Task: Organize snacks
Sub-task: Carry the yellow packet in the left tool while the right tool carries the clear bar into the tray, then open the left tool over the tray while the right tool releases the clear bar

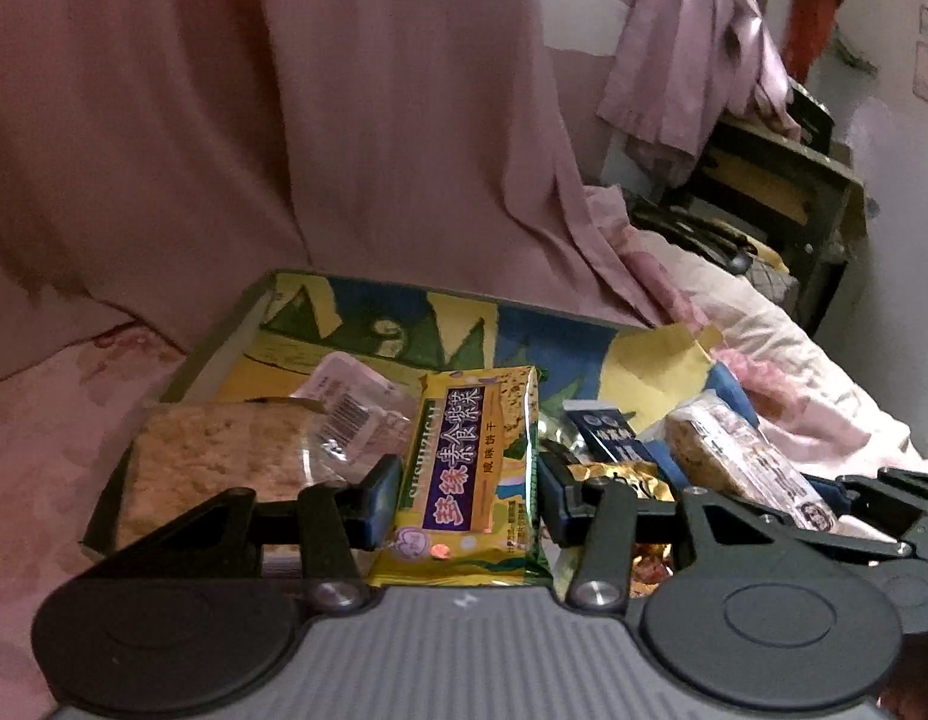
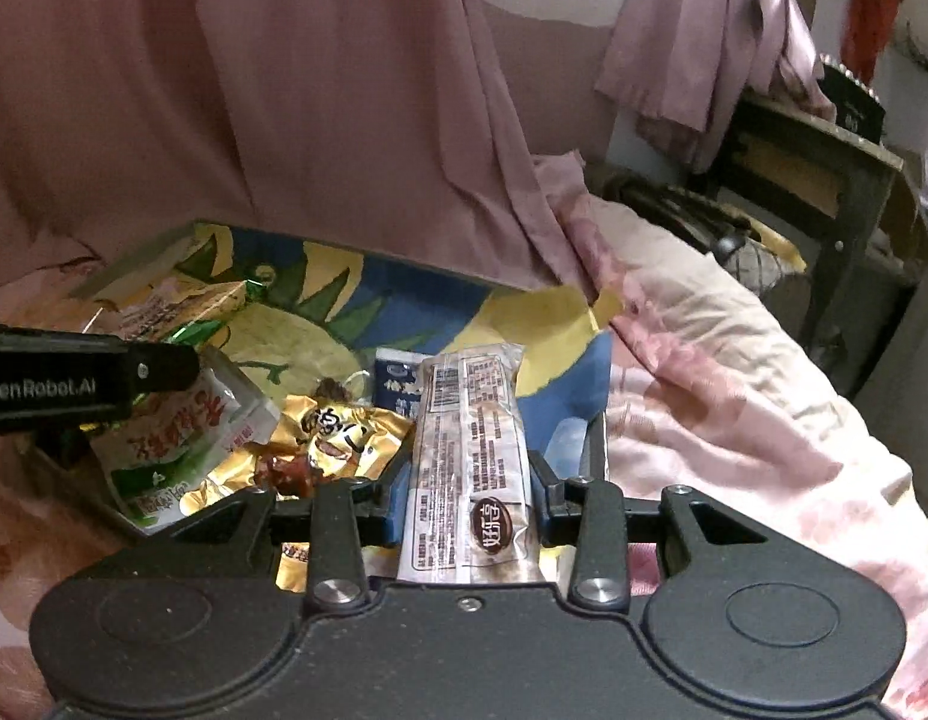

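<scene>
My left gripper (image 1: 470,492) is shut on a yellow-green cracker pack (image 1: 473,468) with purple label, held above a colourful open box (image 1: 368,324). My right gripper (image 2: 470,498) is shut on a long clear-wrapped brown bar (image 2: 470,456) over the same box (image 2: 404,294); that bar also shows in the left wrist view (image 1: 746,456). In the box lie a beige crispy slab in clear wrap (image 1: 218,456), a gold foil snack (image 2: 338,432), a green-white sachet (image 2: 182,444) and a dark blue packet (image 2: 398,390). The left gripper's body (image 2: 74,384) shows at the left in the right wrist view.
The box sits on a bed with pink floral bedding (image 2: 734,396). A pink curtain (image 1: 284,120) hangs behind it. A dark wooden desk (image 1: 782,180) with draped pink clothes (image 1: 692,48) stands at the back right.
</scene>
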Tool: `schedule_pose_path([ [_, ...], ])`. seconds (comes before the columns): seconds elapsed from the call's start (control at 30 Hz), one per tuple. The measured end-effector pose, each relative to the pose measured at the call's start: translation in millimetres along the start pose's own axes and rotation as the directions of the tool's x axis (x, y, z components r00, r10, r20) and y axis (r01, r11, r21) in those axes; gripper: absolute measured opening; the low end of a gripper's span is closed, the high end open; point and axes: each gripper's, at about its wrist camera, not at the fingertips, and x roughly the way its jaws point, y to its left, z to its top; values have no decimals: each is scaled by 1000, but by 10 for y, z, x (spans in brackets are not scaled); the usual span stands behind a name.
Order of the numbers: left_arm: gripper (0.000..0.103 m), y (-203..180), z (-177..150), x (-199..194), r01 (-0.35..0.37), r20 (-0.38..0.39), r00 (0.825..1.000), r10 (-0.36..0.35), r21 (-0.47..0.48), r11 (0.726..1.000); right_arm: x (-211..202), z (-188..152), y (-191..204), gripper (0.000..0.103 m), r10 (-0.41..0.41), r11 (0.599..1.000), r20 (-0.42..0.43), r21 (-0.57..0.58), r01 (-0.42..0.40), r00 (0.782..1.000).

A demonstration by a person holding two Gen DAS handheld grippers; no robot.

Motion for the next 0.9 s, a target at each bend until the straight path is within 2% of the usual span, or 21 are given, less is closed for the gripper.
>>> schedule_pose_path([
  [0.33, 52, -133, -73, 67, -7, -45, 999, 10, 54, 999, 25, -28, -7, 40, 8, 1000, -10, 12, -8, 1000],
  [0.47, 54, -183, -90, 73, -6, -63, 998, 11, 80, 997, 28, -33, -30, 46, 9, 1000, -7, 21, -8, 1000],
  [0.67, 71, -185, -63, -43, -17, -56, 998, 19, 50, 999, -105, -16, -93, 62, 6, 999, 21, 43, -7, 1000],
  [0.83, 84, -157, 16, -277, -38, 1, 999, 38, 21, 999, -366, 7, -183, 74, -12, 998, 77, 57, 8, 997],
  [0.9, 86, -134, 56, -402, -45, 29, 999, 45, 2, 999, -515, 12, -218, 78, -20, 998, 113, 57, 14, 993],
])
